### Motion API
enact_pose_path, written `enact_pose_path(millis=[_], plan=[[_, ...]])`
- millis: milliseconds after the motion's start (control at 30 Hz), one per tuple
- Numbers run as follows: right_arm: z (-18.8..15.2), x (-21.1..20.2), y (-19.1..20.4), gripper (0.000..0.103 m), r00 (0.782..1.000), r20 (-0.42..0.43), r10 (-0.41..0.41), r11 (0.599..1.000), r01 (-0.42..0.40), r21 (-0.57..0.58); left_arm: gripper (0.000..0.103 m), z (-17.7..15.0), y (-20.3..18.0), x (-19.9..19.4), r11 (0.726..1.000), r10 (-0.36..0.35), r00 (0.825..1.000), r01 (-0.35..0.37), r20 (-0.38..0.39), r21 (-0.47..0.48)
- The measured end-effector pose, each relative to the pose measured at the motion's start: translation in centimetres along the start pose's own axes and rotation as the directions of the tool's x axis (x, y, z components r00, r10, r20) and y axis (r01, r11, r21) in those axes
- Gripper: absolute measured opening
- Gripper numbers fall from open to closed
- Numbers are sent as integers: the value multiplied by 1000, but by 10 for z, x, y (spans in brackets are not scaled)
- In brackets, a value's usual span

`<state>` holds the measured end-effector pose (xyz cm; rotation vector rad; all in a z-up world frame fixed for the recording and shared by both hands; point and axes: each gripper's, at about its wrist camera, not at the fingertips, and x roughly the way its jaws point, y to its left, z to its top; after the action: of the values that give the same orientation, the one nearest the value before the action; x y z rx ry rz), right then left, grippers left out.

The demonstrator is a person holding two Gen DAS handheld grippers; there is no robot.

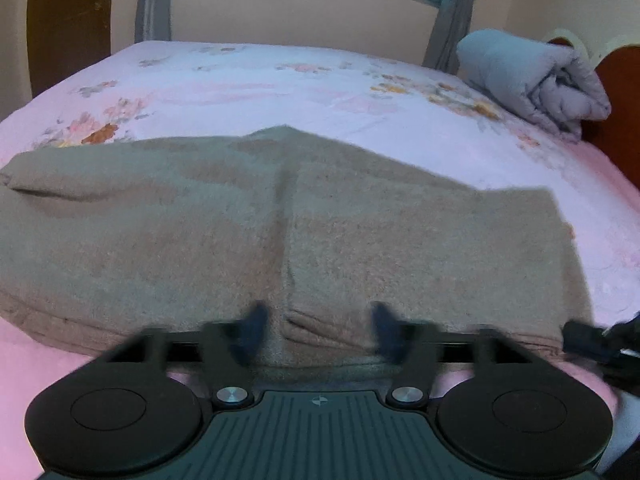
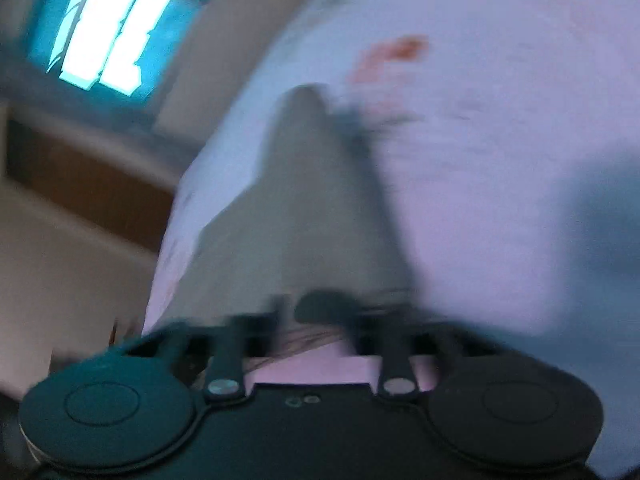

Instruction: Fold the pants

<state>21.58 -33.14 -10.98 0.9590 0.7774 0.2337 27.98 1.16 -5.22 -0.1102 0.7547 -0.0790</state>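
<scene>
Our left claw (image 1: 318, 328) hangs released over the near edge of the tan pants (image 1: 280, 220) on the bed (image 1: 280, 80). Our right claw (image 2: 316, 312), clenched, seems to pinch that edge, probably to fold it.

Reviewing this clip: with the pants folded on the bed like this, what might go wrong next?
1. The left tool stands open over the near edge of the pants; closing there may catch only the top layers and pull the fold apart.
2. The right wrist view is badly blurred, so the shut right tool may be gripping cloth poorly, or none.
</scene>
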Motion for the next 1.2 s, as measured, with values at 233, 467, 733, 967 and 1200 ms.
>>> enact_pose_path(millis=[233, 467, 733, 967, 1200], plan=[[-4, -18, 47, 20, 997, 46, 68, 981, -59, -187, 103, -9, 7, -19, 996, 60, 997, -64, 57, 55], [-16, 15, 76, 17, 992, 30, -120, 922, 122, -368, 103, -12, 20, -37, 996, 65, 995, -70, 79, 57], [-40, 37, 98, 16, 973, 73, -221, 766, 219, -604, 103, -15, 87, -57, 987, 148, 986, -142, 82, -75], [14, 17, 56, 10, 967, 34, -253, 879, 245, -409, 103, -27, 153, -69, 960, 245, 967, -231, 76, -159], [63, -1, 69, 21, 983, 169, -77, 961, 118, -249, 103, -31, 194, -69, 932, 293, 954, -270, 63, -243]])
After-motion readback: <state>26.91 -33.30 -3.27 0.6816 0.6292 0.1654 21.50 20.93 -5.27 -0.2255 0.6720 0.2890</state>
